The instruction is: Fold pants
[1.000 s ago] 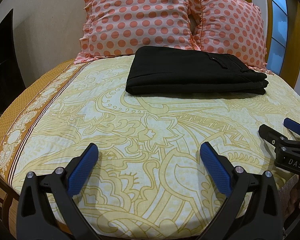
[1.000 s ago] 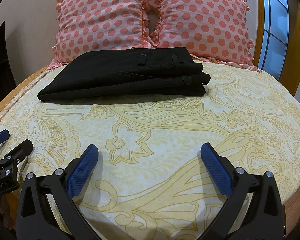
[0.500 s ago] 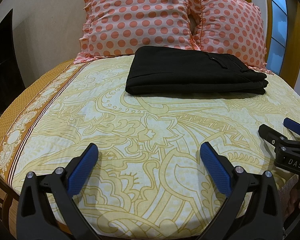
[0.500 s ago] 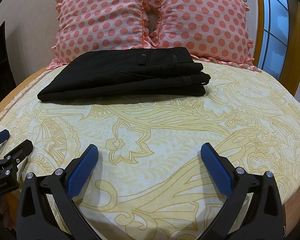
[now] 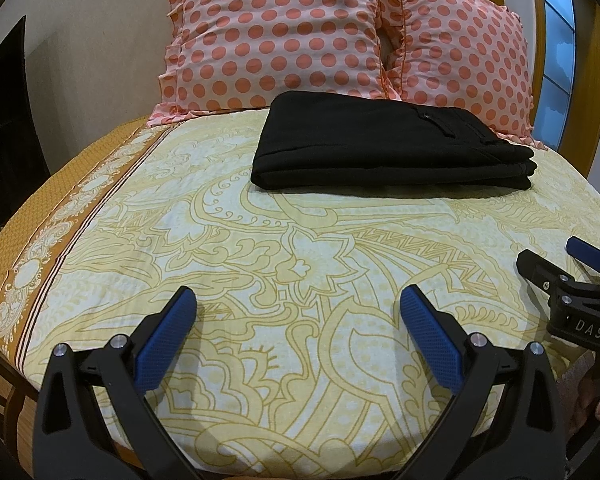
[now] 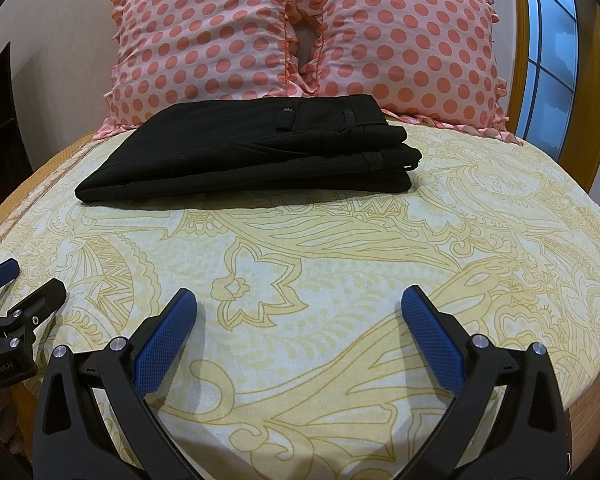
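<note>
Hand-held grippers (both spread) (image 5: 298, 308) (image 6: 299, 308) face pants (image 6: 252, 152) before pillows (image 6: 300, 36)

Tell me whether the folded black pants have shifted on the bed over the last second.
No. The black pants sit at the same spot against the polka-dot pillows and the sheet's floral pattern in both views.

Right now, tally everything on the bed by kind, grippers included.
Polka-dot pillows: 2, left and right
Black folded pants: 1
Grippers: 2, left gripper and right gripper, both open and empty
Total: 5
</note>
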A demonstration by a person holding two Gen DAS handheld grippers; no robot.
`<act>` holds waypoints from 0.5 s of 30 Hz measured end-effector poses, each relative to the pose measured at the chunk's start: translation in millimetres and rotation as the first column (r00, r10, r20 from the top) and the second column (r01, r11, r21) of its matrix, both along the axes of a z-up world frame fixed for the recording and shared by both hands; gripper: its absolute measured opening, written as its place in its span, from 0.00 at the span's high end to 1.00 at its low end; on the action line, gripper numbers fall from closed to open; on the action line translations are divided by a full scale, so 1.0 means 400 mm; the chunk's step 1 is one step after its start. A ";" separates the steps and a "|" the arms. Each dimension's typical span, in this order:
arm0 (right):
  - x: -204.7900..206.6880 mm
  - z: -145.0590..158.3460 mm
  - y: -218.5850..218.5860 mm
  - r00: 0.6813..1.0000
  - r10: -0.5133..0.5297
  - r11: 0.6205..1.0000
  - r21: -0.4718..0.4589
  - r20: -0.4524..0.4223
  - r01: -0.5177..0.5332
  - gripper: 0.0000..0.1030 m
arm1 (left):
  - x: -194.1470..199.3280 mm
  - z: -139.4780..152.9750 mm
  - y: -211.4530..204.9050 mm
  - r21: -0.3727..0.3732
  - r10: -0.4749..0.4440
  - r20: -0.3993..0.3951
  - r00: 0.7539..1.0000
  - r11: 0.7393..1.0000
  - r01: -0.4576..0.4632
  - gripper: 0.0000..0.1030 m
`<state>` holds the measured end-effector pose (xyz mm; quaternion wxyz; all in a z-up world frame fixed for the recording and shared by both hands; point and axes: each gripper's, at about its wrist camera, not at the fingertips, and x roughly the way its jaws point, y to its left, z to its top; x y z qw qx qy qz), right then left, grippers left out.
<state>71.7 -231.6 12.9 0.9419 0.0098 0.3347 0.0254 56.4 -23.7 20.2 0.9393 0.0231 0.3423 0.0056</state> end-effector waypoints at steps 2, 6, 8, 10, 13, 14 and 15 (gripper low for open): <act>0.000 0.000 0.000 1.000 -0.001 1.000 0.000 0.000 0.001 0.01 | -0.001 0.000 0.001 0.000 -0.001 0.004 1.000 1.000 0.001 0.02; 0.000 0.000 0.001 1.000 -0.001 1.000 0.000 -0.001 0.001 0.01 | -0.002 -0.001 0.004 -0.001 -0.002 0.005 1.000 1.000 0.002 0.02; 0.001 0.000 0.001 1.000 -0.001 1.000 0.000 -0.001 0.001 0.01 | -0.002 -0.001 0.003 -0.001 -0.002 0.005 1.000 1.000 0.002 0.02; 0.001 0.000 0.001 1.000 -0.001 1.000 0.000 -0.001 0.001 0.01 | -0.004 -0.002 0.003 -0.001 -0.003 0.004 1.000 1.000 0.003 0.02; 0.001 0.000 0.001 1.000 -0.002 1.000 0.000 -0.001 0.002 0.01 | -0.003 -0.001 0.000 0.000 -0.001 0.006 1.000 1.000 0.001 0.02; 0.001 0.000 0.000 1.000 -0.001 1.000 0.000 -0.001 0.001 0.01 | -0.002 -0.001 -0.001 0.000 0.001 0.006 1.000 1.000 -0.001 0.02; 0.001 0.000 0.001 1.000 -0.001 1.000 0.000 -0.001 0.001 0.01 | -0.004 -0.002 -0.002 0.000 0.000 0.004 1.000 1.000 0.000 0.02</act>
